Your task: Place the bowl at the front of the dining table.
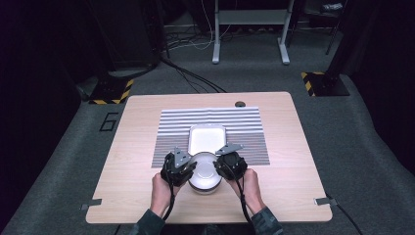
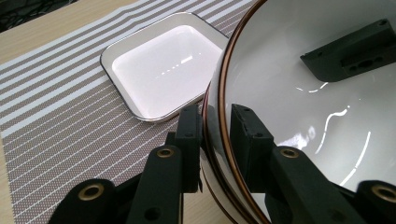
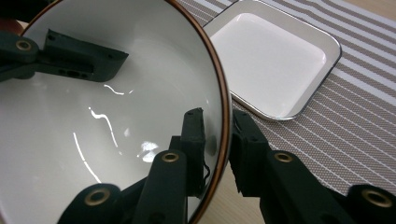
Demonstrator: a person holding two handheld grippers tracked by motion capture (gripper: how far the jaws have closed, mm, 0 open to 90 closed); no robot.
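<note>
- Bowl (image 1: 204, 171) is a round white one with a thin brown rim, sitting at the near edge of the striped placemat (image 1: 169, 142), just on my side of the square white dish (image 1: 207, 138), with a gripper on each side.
- Left gripper (image 1: 188, 169): jaws pinched on the bowl's left rim, one pad outside the wall and one inside. From the left gripper view the rim (image 2: 219, 116) runs straight down the slot between them, so the bite looks square.
- Middle: the wall is glossy and curved, so I reckon a slip is the main risk. I'd lift both sides together and keep it level, no twisting one hand ahead of the other.
- Right gripper (image 1: 220, 166): same deal on the right rim (image 3: 226, 116), clamped across the wall, one pad in and one out.
- Square dish is close behind, so I'd go up clear of its edge before moving anywhere over it.
</note>
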